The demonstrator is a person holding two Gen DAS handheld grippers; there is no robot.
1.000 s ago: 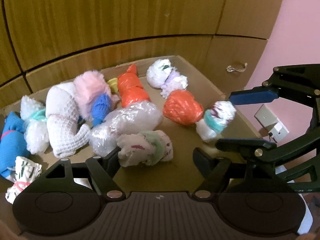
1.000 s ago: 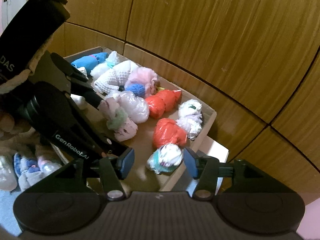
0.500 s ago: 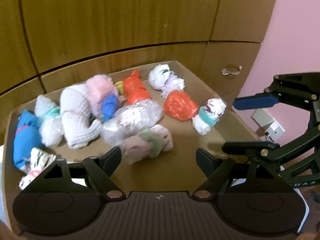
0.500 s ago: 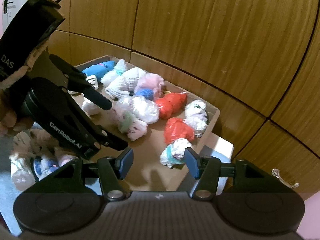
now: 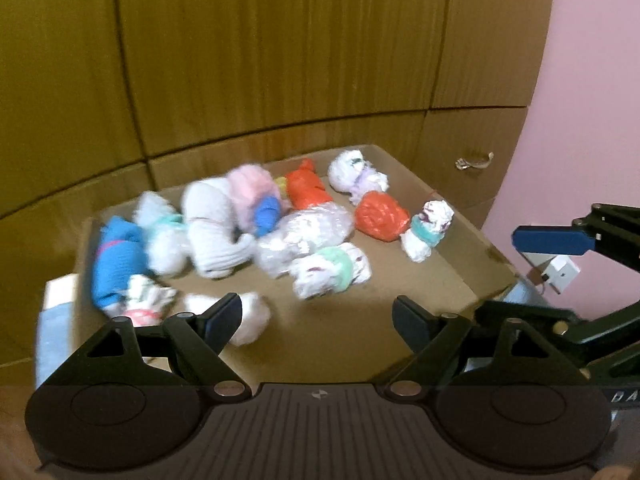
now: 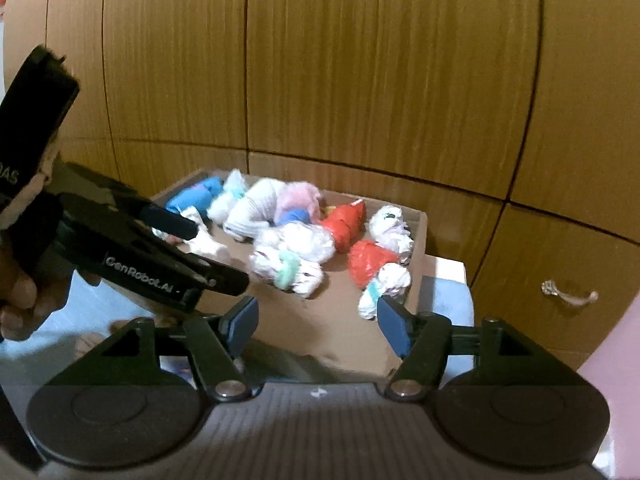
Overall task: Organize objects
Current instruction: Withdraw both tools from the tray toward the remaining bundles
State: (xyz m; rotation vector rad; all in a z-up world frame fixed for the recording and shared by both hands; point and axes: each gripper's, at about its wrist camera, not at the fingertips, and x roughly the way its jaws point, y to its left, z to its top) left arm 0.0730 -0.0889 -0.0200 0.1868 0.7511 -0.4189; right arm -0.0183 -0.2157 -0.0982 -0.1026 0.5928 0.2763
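A shallow cardboard box (image 5: 452,276) (image 6: 418,236) holds several tied bundles: two orange ones (image 5: 380,214), a blue one (image 5: 116,256), white net and pink ones (image 5: 216,216), clear plastic ones (image 5: 308,232) and a white-and-green one (image 5: 332,272). My left gripper (image 5: 318,318) is open and empty above the box's near edge; it also shows in the right wrist view (image 6: 212,252). My right gripper (image 6: 318,322) is open and empty before the box's near right corner, close to a white-and-teal bundle (image 6: 384,284).
Wooden cabinet panels (image 6: 360,80) rise behind the box, with a metal handle (image 6: 568,294) at lower right. A pink wall (image 5: 592,100) and a white socket (image 5: 560,274) lie to the right. Light blue and white surfaces (image 6: 448,280) sit under the box.
Both grippers have pulled back and up from the box, so the bundles look smaller and farther. Both stay open and empty. The bundles have not moved.
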